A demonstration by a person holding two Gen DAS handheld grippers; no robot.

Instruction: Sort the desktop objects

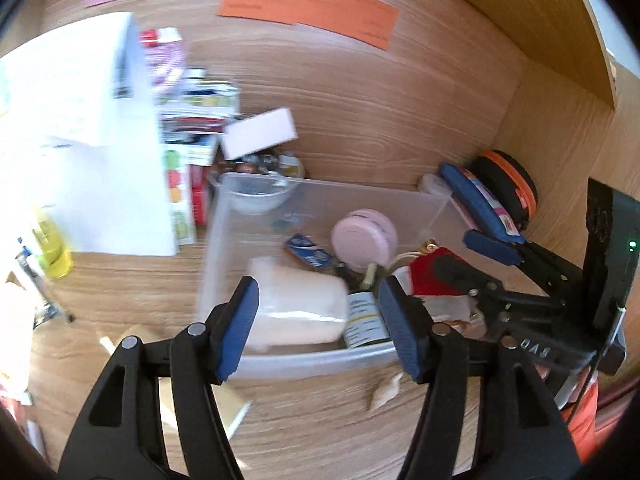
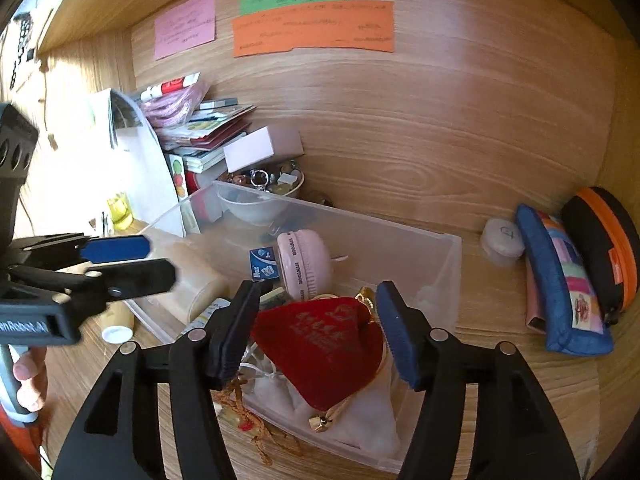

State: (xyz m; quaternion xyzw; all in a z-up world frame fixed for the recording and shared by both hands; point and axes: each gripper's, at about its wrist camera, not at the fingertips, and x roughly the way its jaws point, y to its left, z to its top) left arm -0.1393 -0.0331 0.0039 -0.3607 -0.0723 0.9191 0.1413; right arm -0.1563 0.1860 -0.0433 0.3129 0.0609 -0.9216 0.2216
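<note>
Both tongs stand apart and empty: your left tongs point(image 1: 318, 326) over the pale roll point(image 1: 298, 308), your right tongs point(image 2: 314, 334) over the red pouch point(image 2: 320, 344). Both lie inside the clear bin point(image 2: 448, 276) on the desk point(image 1: 320, 432). Careful: close low and you may snag the pouch's gold cord. The roll looks soft, though it's blurred.

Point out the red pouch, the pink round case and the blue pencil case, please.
red pouch point(image 2: 320, 344): right wrist view, cloth front.
pink round case point(image 2: 304, 268): right wrist view, rim.
blue pencil case point(image 2: 560, 280): right wrist view, patchwork side.
</note>
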